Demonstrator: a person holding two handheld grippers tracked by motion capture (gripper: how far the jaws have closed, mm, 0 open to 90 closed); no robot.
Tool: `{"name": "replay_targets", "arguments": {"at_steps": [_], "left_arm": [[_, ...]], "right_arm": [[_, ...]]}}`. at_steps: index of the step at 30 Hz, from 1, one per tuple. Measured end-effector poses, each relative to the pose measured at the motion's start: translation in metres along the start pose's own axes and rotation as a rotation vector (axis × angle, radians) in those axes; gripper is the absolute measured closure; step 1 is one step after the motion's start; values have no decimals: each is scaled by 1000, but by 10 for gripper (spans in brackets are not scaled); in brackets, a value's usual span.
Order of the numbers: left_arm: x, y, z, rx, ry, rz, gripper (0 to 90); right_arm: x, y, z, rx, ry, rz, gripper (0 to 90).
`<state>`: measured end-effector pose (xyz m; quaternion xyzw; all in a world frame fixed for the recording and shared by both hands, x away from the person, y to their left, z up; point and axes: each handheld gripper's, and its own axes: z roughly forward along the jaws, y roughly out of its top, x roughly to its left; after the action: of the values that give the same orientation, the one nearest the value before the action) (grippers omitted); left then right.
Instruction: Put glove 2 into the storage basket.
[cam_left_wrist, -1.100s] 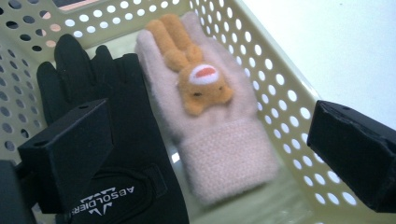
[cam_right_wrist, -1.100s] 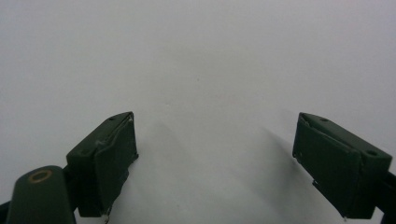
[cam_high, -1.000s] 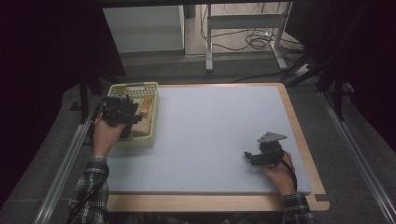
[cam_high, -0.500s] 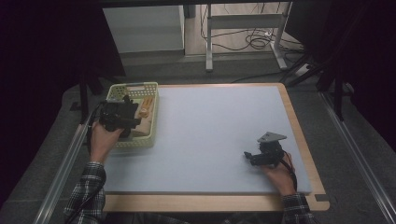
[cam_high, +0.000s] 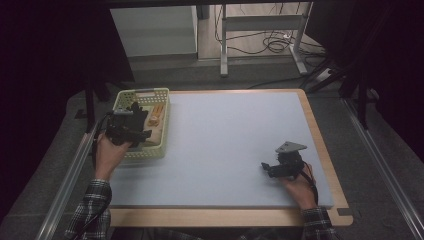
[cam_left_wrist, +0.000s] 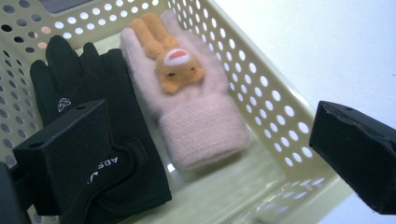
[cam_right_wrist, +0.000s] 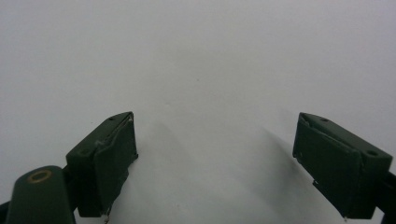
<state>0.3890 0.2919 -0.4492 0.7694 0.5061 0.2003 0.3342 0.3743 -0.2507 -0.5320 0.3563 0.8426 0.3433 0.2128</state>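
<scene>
Right tongs (cam_high: 267, 169) sit low at the near right of the surface (cam_high: 230, 145), held in the person's right hand (cam_high: 299, 189), jaws spread wide with nothing between them; the right gripper view has just bare pale mat under and ahead of them. Left tongs (cam_high: 136, 121) are held by the left hand (cam_high: 109, 151) over the near end of the basket (cam_high: 162, 131), which sits at the far left corner of the surface. Jaws wide open too, not gripping anything. In the left gripper view one jaw hangs over the cuff of the black glove (cam_left_wrist: 100, 116), can't tell if it touches; the other jaw is out past the basket's side wall, over the mat. Black glove lies flat on the basket floor, fingers pointing away from the tongs, small white logo on the back and white lettering on the wrist strap. Just beside it, touching along one edge, lies the pink knit glove (cam_left_wrist: 187, 100), also flat, fingers away, cuff toward the tongs, with an orange plush bunny (cam_left_wrist: 170, 58) sewn on its back. Basket is pale yellow-green plastic with perforated walls. Beyond the surface: floor with a metal frame (cam_high: 260, 30) and loose cables (cam_high: 272, 45), well apart from the work.
</scene>
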Motion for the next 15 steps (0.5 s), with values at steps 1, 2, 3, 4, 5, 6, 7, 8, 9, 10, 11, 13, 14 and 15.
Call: {"name": "replay_targets", "arguments": {"at_steps": [1, 2, 3, 4, 5, 6, 7, 8, 9, 10, 11, 13, 14, 15], "left_arm": [[0, 0, 0, 0, 0, 0, 0], [-2, -1, -1, -3, -5, 3, 0], [-2, -1, -1, -3, -5, 3, 0], [-4, -2, -3, -7, -8, 2, 0], [-5, -2, -4, -8, -12, 9, 0], [-6, -2, -4, -12, -17, 7, 0], [-7, -3, -5, -16, -20, 4, 0], [-8, -3, -6, -20, -24, 7, 0], [-8, -4, -7, -21, -26, 10, 0], [-9, -4, -7, -22, -28, 8, 0], [-11, -5, -8, -24, -29, 10, 0], [-12, -6, -9, -26, -32, 18, 0], [-12, -6, -9, -26, -32, 18, 0], [-14, -7, -10, -29, -35, 19, 0]], "right_arm": [[0, 0, 0, 0, 0, 0, 131], [0, 0, 0, 0, 0, 0, 131], [0, 0, 0, -1, -1, -2, 131], [0, 0, 0, -1, -2, -2, 131], [0, 0, 0, -1, -2, -2, 131], [0, 0, 0, -1, -2, -2, 131], [0, 0, 0, -1, -2, -2, 131], [0, 0, 0, 0, -2, -1, 131], [0, 0, 0, 0, -2, 0, 131], [0, 0, 0, 1, -2, 1, 130], [0, 0, 0, 1, -2, 1, 131], [0, 0, 0, 1, -2, 1, 131], [0, 0, 0, 1, -2, 1, 131], [0, 0, 0, 1, -2, 1, 130]]}}
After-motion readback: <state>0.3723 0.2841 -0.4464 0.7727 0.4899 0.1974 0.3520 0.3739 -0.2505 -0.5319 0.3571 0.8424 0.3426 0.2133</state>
